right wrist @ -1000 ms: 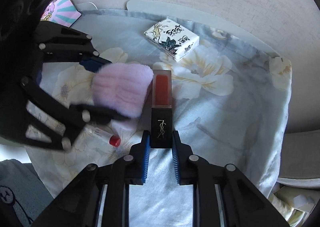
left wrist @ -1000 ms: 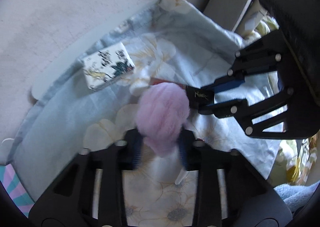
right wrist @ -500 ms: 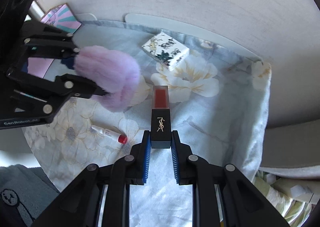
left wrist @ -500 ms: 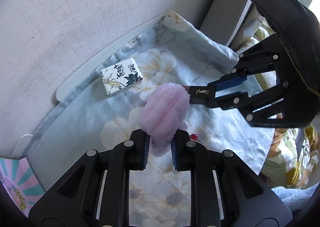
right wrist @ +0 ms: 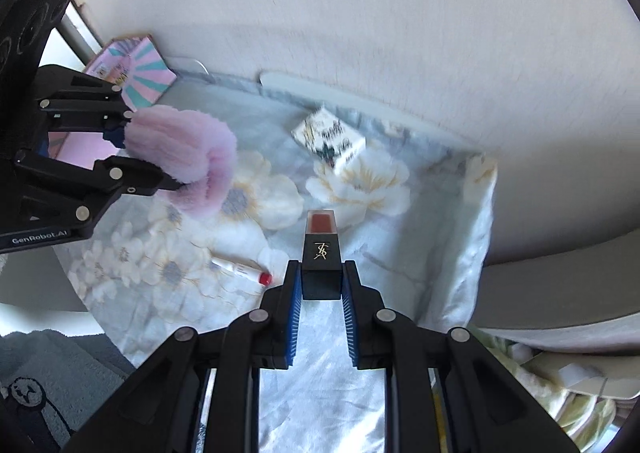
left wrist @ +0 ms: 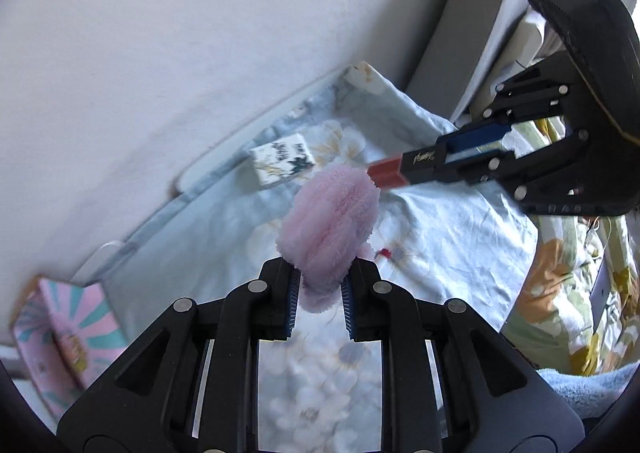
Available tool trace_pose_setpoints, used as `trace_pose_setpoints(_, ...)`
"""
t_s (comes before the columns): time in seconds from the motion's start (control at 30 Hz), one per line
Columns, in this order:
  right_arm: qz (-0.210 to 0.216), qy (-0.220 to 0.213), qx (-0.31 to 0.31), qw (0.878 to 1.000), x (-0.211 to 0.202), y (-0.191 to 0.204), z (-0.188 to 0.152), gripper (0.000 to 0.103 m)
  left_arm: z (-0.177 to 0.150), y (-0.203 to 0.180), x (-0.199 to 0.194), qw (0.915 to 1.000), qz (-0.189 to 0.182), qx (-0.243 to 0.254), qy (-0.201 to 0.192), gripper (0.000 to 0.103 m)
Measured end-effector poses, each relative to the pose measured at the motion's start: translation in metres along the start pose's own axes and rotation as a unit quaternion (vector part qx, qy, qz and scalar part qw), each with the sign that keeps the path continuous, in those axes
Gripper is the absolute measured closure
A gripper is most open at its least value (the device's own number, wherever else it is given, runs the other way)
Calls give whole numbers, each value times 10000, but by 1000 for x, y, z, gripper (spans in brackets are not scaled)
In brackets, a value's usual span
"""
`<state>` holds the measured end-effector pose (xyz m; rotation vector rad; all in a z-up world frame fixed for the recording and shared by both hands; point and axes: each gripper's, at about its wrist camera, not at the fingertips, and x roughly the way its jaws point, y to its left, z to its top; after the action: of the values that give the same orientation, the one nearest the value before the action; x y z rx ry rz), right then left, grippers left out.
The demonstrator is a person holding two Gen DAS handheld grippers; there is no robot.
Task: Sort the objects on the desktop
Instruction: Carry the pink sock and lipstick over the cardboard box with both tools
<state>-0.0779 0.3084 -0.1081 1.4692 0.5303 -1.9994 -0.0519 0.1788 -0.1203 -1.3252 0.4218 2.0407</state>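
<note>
both claws sit higher off the cloth point(right wrist: 420, 221) than a sec ago, w/ box point(right wrist: 329, 139) and tube point(right wrist: 240, 268) smaller below. left claw point(left wrist: 319, 285) pinches pink puff point(left wrist: 330, 225), which sticks up from its tips at frame centre, clear of the cloth. right claw point(right wrist: 320, 287) clamped on lipstick point(right wrist: 320, 249), black cap btwn pads, red end pointing up-frame. tube lies on cloth lower left of lipstick; box upper centre by wall.

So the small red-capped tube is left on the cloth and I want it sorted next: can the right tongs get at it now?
Probably not yet: the right tongs are shut on the lipstick. The red-capped tube itself lies uncovered.
</note>
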Motion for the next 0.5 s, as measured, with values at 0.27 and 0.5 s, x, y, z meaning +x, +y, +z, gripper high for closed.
trace_pose_setpoints(0.27, -56, -19, -686, 9976, -44, 41, 41, 85, -32, 46, -68, 9955, 617, -721, -76, 87)
trace_pose_setpoints(0.5, 119, -140, -1408, 9899, -63, 96, 97, 85, -82, 84, -128, 9831, 1303, -1247, -308, 87)
